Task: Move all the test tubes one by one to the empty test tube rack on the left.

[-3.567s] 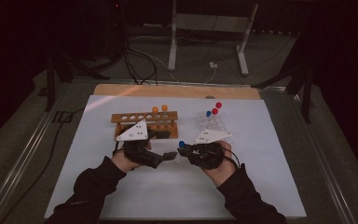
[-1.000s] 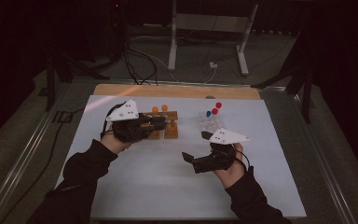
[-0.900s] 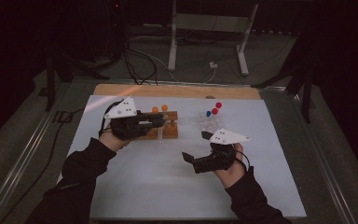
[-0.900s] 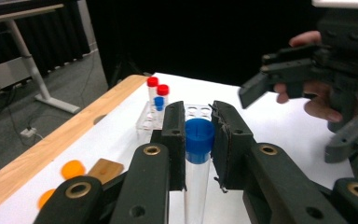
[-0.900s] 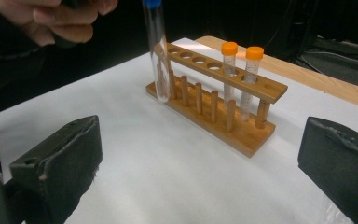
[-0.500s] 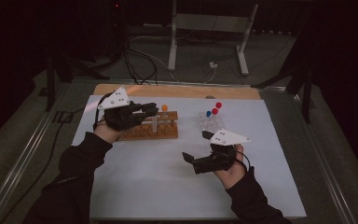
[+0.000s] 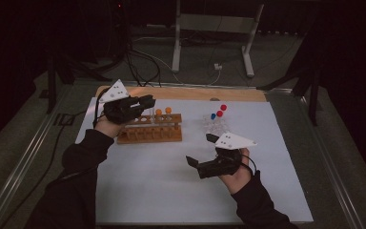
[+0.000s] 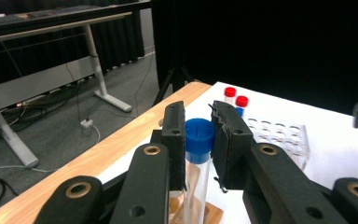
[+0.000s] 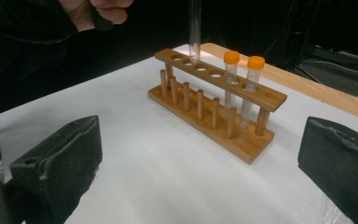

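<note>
Blue-capped tube [image 8: 198,154] – clear plastic, round ribbed screw cap in bright blue, body long and narrow. Left gripper [image 8: 199,133] is pinching it just under and across the cap, black jaws pressed on both sides. Tube hangs upright.

In the right gripper view its rounded lower end [image 9: 194,51] sits right above the wooden rack [image 9: 216,105], over one of the holes near the rack's far-left end; can't tell if the tip is inside the hole or just over it. In the high view the left gripper [image 7: 138,106] is at the rack's left end [image 7: 124,136].

Rack: light varnished wood, flat base, top bar with a row of round holes, plain dowel pegs along the front. It carries two clear tubes with orange caps [image 9: 243,60], standing side by side in the holes at the other end; remaining holes look open.

Right gripper [image 7: 204,162] – jaws spread wide, nothing between them, hovering over the white table sheet [image 7: 162,191] well apart from the rack. Pads are matte black with a rough foam-like face [image 9: 65,158].

Second holder: clear plastic tray [image 8: 279,137] with a grid of round wells, near the sheet's far right. Two red-capped tubes [image 8: 236,96] and one blue-capped one stand in it, close together at the back.
</note>
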Tool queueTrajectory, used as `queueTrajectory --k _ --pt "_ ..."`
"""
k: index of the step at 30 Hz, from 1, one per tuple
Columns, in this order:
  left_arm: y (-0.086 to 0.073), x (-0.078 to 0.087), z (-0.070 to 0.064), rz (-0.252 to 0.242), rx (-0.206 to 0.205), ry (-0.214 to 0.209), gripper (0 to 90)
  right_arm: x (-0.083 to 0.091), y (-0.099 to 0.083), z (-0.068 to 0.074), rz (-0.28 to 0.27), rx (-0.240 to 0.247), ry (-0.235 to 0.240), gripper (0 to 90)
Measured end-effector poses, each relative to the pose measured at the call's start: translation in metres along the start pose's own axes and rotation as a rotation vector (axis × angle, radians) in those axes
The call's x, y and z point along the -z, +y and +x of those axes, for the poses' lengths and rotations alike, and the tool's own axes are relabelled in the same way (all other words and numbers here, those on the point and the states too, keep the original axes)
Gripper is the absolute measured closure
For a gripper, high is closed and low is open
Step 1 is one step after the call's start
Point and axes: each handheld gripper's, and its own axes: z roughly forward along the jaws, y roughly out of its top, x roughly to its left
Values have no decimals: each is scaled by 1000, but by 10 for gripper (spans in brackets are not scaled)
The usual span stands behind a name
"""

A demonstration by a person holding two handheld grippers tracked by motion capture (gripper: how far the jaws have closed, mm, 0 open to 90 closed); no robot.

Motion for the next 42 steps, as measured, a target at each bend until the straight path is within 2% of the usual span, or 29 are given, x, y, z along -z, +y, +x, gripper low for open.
queueTrajectory --k 8,18,30,42 --pt "-8 -7 15 -4 38 61 774 1 1 1 -2 1 7 0" --pt "-23 -21 26 -9 80 106 775 1 0 1 2 5 7 0" --pt "-43 -31 29 -2 110 122 775 2 0 0 1 2 6 0" --pt "-66 -41 23 27 121 126 774 3 1 -1 3 -4 10 0"
